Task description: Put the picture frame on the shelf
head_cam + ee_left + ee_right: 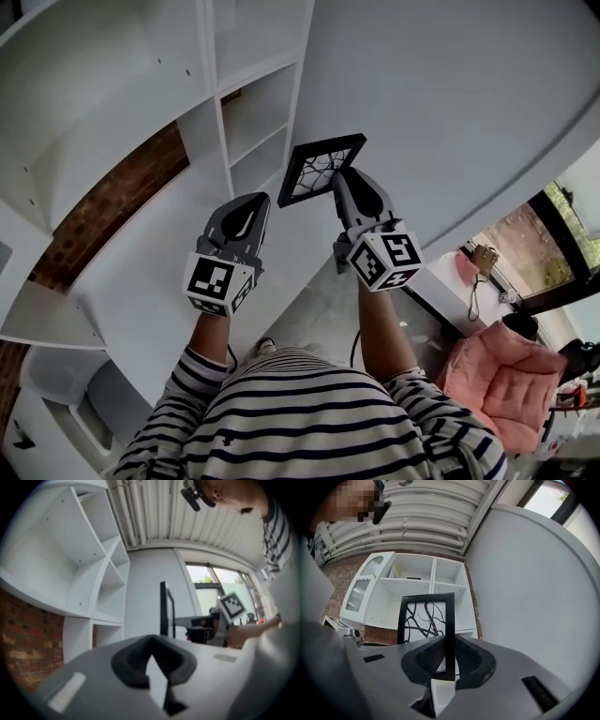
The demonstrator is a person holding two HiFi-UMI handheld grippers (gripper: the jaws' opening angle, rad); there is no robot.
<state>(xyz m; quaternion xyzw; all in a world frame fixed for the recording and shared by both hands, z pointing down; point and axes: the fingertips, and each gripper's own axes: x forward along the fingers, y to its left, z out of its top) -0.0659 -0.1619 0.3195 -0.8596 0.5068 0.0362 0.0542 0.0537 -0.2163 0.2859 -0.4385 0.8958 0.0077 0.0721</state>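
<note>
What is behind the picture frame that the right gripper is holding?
The white shelf unit with open compartments, standing against a brick wall. The picture frame covers part of the lower compartments, so whatever may stand there cannot be seen.

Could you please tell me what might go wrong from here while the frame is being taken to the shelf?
1. The right gripper pinches the picture frame only at one edge near a corner, so the frame may pivot or slip out.
2. Most of the frame sticks out past the gripper; its free corner could knock a divider of the shelf on entry.
3. The left gripper is shut and apart from the frame, giving no support.
</note>
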